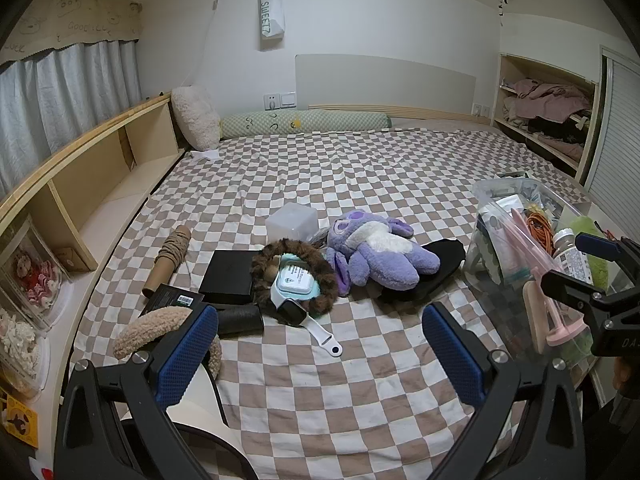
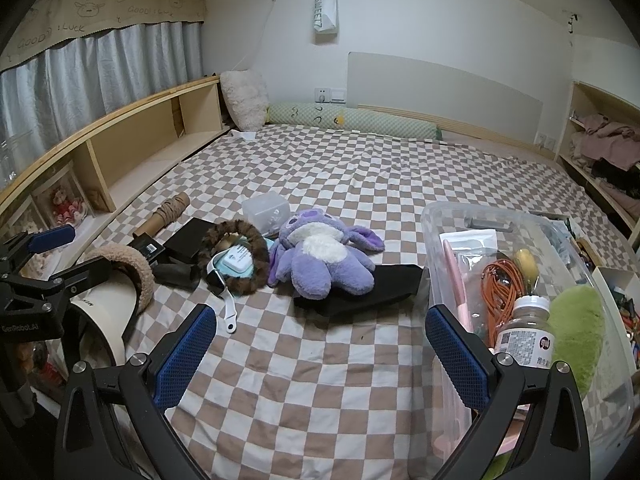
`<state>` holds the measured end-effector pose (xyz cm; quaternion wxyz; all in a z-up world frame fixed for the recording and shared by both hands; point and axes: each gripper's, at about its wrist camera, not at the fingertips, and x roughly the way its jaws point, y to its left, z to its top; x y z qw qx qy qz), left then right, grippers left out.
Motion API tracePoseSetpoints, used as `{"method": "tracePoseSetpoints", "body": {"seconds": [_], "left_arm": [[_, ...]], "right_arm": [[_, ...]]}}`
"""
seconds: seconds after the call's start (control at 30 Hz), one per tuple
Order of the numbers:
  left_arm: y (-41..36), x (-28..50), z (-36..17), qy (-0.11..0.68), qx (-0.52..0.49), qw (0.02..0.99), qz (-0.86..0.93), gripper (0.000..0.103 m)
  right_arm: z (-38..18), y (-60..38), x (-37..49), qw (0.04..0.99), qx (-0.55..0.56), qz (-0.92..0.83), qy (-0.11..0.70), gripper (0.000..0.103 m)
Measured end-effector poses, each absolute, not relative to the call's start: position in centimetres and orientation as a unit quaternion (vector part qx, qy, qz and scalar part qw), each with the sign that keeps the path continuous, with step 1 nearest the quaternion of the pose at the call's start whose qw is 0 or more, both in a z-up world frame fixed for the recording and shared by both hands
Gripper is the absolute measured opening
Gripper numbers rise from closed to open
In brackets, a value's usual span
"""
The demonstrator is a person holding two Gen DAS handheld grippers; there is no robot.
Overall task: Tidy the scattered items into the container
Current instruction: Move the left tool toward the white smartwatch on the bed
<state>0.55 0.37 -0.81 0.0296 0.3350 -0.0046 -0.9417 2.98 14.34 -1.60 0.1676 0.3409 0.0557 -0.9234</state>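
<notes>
Container: clear plastic storage bin [image 2: 448, 216], part-filled, at bed's right for easy reach.
Strays: purple plush rabbit [image 2: 320, 256], white-strapped smartwatch [image 1: 298, 316], heaped mid-bed, awaiting collection.
Left gripper [image 1: 320, 356]: jaws spread, empty.
Right gripper [image 2: 320, 356]: jaws spread, empty.

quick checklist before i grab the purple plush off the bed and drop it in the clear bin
1. Left gripper open, nothing between its pads: ok.
2. Right gripper open, nothing held: ok.
3. Purple plush toy uncovered on top, lying partly on a black cloth: ok.
4. Clear plastic storage bin has no lid on: ok.
5. Room left in the bin beside the orange cord and green fuzzy item: cannot tell.
</notes>
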Motion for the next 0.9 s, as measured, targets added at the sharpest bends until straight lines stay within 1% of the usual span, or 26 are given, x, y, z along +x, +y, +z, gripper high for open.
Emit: {"method": "tracePoseSetpoints", "body": {"seconds": [0.53, 0.9], "left_arm": [[0.3, 0.3, -0.8, -0.004, 0.338, 0.029, -0.941, 0.103], [-0.8, -0.9, -1.5, 0.014, 0.362, 0.042, -0.931, 0.103]], "right_arm": [[-1.5, 14.4, 3.1, 0.171, 0.342, -0.922, 0.056, 0.103], [-1.0, 14.8, 3.3, 0.18, 0.343, -0.921, 0.052, 0.103]]}}
